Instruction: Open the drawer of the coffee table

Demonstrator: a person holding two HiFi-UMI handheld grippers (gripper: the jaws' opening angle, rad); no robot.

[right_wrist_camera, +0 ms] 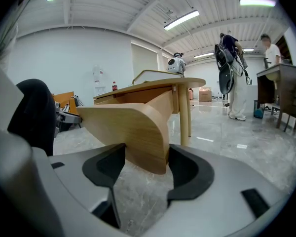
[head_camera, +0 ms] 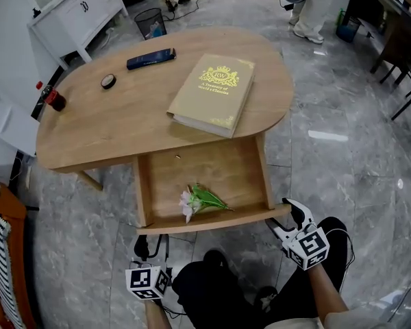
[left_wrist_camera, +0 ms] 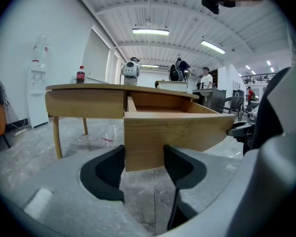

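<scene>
Find drawer [head_camera: 192,166] drawn well out from near side of oval desk [head_camera: 109,125]. See left tongs [head_camera: 153,242] pinching left end of drawer front [head_camera: 212,222], panel filling gap between pads. See right tongs [head_camera: 282,214] pinching its rounded right corner likewise. Note pink flower [head_camera: 198,201] lying inside drawer, toward near edge. On desk top, note book [head_camera: 212,94] right, remote [head_camera: 151,58] far, tape roll [head_camera: 108,81] and bottle [head_camera: 53,99] left.

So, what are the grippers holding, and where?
Both hold the drawer front: left gripper on its left end, right gripper on its right end.
</scene>
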